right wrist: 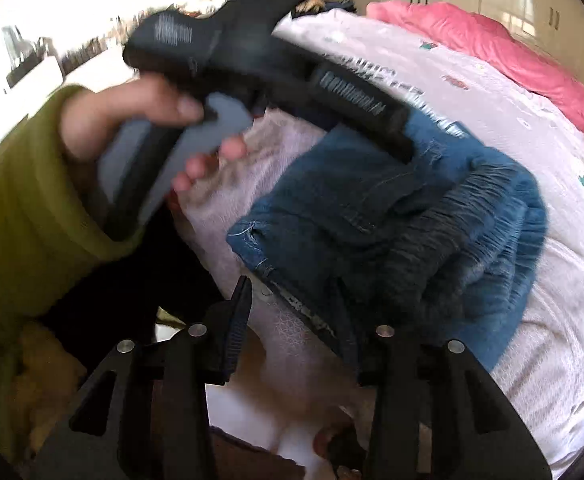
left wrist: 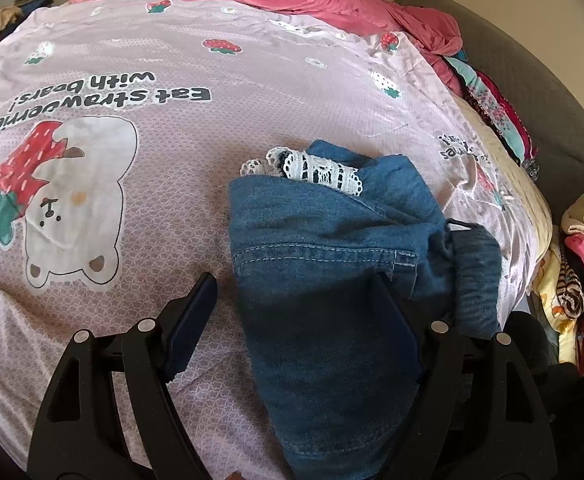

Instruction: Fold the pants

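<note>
While the folded pants (left wrist: 324, 256) lay on the bed (left wrist: 132, 168), the left tool (left wrist: 296, 320) hovered spread wide over their near edge; the right tool (right wrist: 298, 320) stood parted, clamping nothing, beside their hem.

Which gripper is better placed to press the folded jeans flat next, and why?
Probably the left gripper: it is open directly over the jeans on the bedspread. The right gripper is open at their near edge.
</note>
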